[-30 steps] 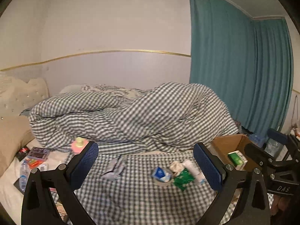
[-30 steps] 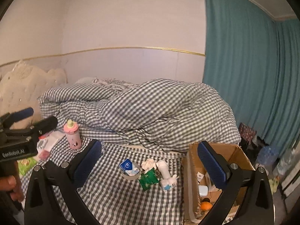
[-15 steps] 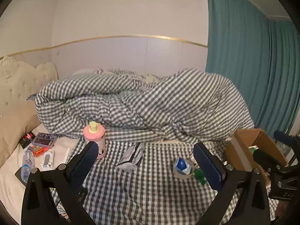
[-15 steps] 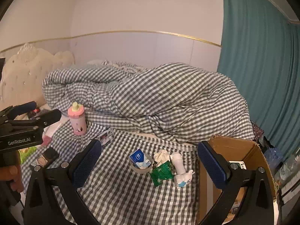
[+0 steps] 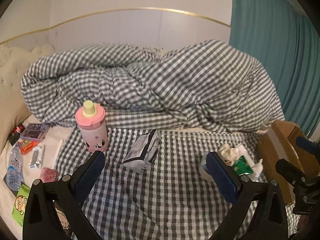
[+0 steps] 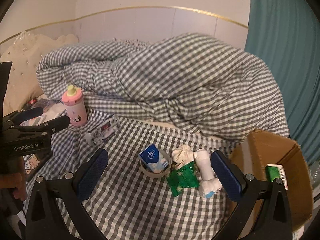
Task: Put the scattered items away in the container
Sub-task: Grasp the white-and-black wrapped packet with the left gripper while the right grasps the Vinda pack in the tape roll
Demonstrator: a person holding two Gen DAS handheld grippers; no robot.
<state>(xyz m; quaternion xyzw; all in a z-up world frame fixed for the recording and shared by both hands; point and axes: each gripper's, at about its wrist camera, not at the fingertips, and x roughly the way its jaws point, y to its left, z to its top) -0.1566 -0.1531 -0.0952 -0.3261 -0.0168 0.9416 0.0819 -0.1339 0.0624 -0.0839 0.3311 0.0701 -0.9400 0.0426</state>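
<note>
Beside the cardboard box (image 6: 280,160) at the bed's right edge, I see a blue carton (image 6: 153,158) in a tape roll (image 6: 154,173), a green packet (image 6: 183,177) and a white toy (image 6: 208,175) clustered together. Both my left gripper (image 5: 156,172) and right gripper (image 6: 160,170) hang wide open, empty. Further from the box lie a silvery pouch (image 5: 143,150), perhaps snacks, and a pink bottle (image 5: 92,126).

Right gripper (image 6: 160,172) fingers spread above blue carton (image 6: 153,157), cardboard box (image 6: 280,152) alongside
</note>
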